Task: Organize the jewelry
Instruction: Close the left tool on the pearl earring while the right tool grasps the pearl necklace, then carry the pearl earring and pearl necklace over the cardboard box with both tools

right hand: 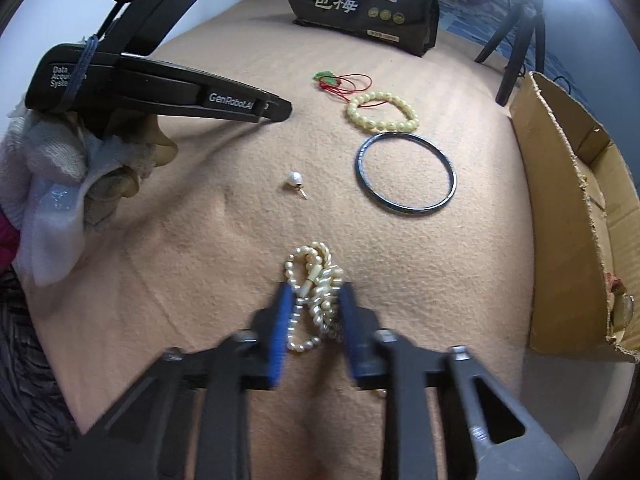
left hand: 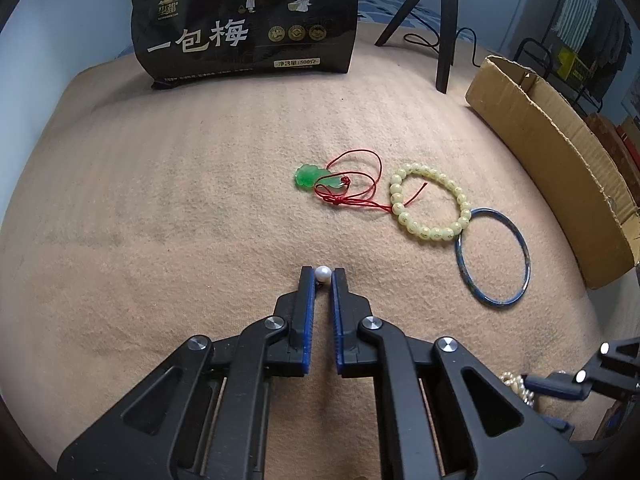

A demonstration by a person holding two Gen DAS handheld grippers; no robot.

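In the left wrist view my left gripper (left hand: 323, 277) is shut, with the white pearl earring (left hand: 323, 273) pinched at the very tips of its blue pads. The right wrist view shows that earring (right hand: 294, 179) against the tan cloth, a little apart from the left gripper's black body (right hand: 180, 92). My right gripper (right hand: 316, 294), blurred, is shut on a bunched pearl necklace (right hand: 314, 260). One of its fingers (left hand: 556, 387) shows at the left view's edge. Further out lie a green pendant on red cord (left hand: 306, 178), a pale bead bracelet (left hand: 396, 190) and a blue bangle (left hand: 496, 304).
An open cardboard box (right hand: 560, 200) stands along the right edge of the tan cloth (right hand: 160, 260). A black snack bag (left hand: 244, 24) and a tripod (left hand: 444, 40) stand at the back. A gloved hand (right hand: 60, 148) holds the left gripper.
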